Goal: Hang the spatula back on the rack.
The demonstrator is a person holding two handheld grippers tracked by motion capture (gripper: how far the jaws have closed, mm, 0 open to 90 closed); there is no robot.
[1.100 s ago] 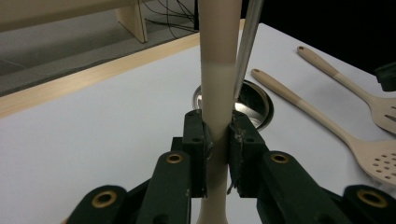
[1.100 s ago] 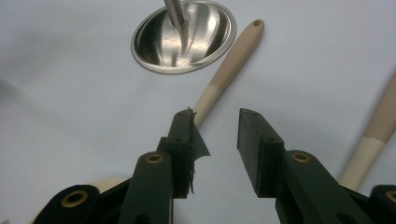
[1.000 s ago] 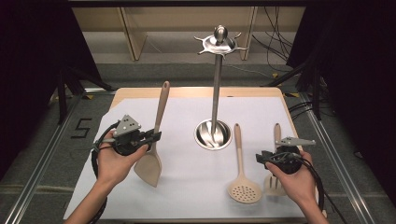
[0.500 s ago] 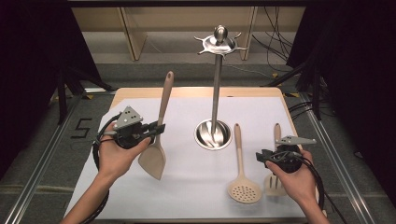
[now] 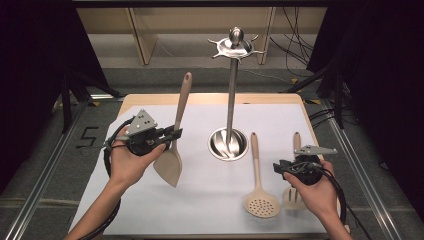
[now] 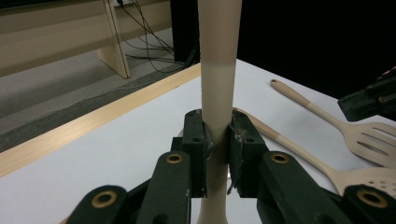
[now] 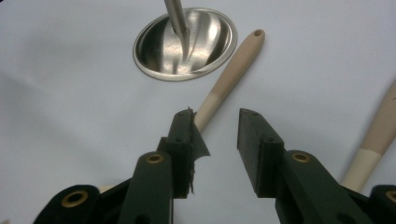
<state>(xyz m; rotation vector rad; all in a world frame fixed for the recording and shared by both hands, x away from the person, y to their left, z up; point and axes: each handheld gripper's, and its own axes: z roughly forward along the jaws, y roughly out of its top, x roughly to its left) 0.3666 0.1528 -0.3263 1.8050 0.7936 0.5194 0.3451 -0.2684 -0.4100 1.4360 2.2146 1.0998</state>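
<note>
The spatula [image 5: 172, 145] was clamped in the left gripper [image 5: 172, 134], lifted clear of the tabletop [image 5: 210, 210]; the right gripper [image 7: 215, 135] was held open above the skimmer [image 5: 258, 185], stand [image 5: 229, 100] nearby.

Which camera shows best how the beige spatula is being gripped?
The left gripper view: the left gripper has its black fingers shut on the beige silicone spatula at its handle, close up. The high view shows the whole spatula lifted and tilted, but the grip is small. The right gripper view adds nothing on this.
</note>
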